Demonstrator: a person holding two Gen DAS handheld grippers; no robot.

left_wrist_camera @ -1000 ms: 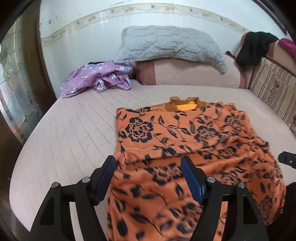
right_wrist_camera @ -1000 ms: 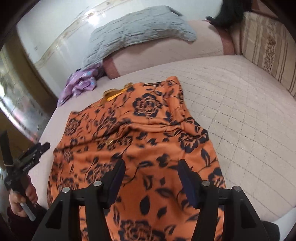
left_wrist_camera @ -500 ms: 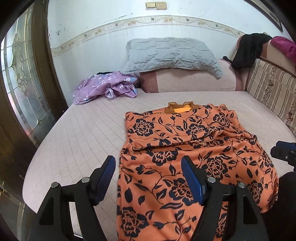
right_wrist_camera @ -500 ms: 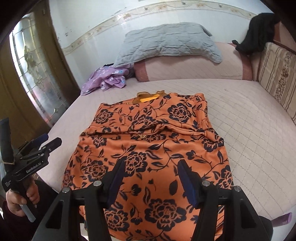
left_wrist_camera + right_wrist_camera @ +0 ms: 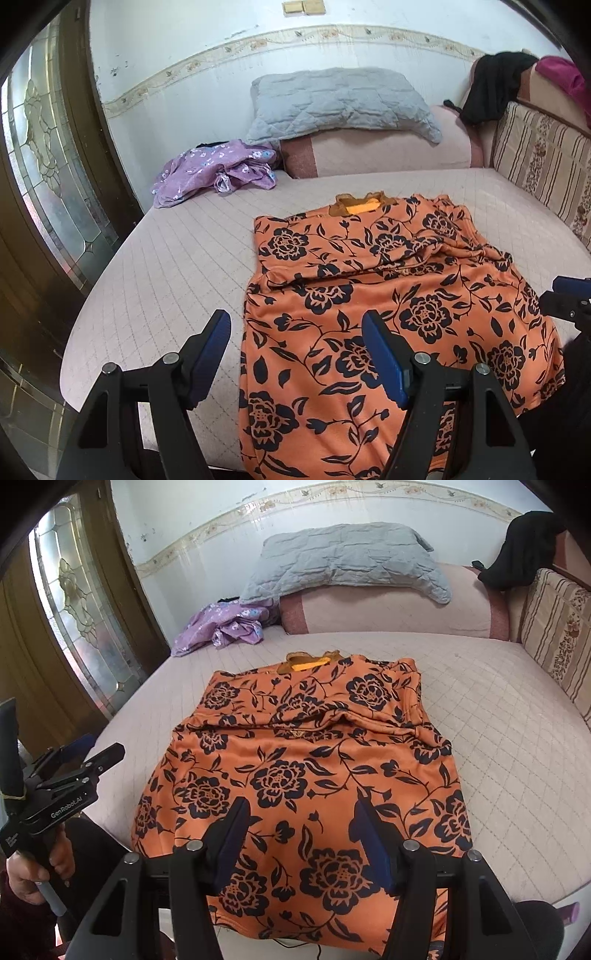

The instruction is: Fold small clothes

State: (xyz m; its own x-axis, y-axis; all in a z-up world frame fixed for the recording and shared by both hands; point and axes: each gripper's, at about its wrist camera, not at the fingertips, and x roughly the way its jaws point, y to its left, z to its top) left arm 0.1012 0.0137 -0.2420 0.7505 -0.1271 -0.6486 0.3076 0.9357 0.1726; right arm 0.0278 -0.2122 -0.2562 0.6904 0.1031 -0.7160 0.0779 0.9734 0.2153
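My left claw (image 5: 295, 347) hangs above the near edge of the bed, its two blue pads spread wide with nothing between them; the left side of the orange floral dress (image 5: 373, 306) lies below and just ahead, apart from the pads. My right claw (image 5: 299, 825) is spread a little less wide, also gripping nothing, and it hovers over the lower middle of that same dress (image 5: 306, 764), clear of the cloth. The dress lies flat on the pale quilted mattress (image 5: 498, 738), hem hanging over the near edge, neckline with its orange label pointing away from me, and a creased fold runs across its middle. In the right claw's view my left hand (image 5: 33, 871) grips the other tool's handle at the left. Farther off, one crumpled purple flowered garment (image 5: 218, 171) sits near the wall, one grey quilted pillow (image 5: 343, 103) rests on a pink bolster (image 5: 388, 153), and one black garment (image 5: 491, 86) drapes over the striped cushion (image 5: 546, 162) at the right.
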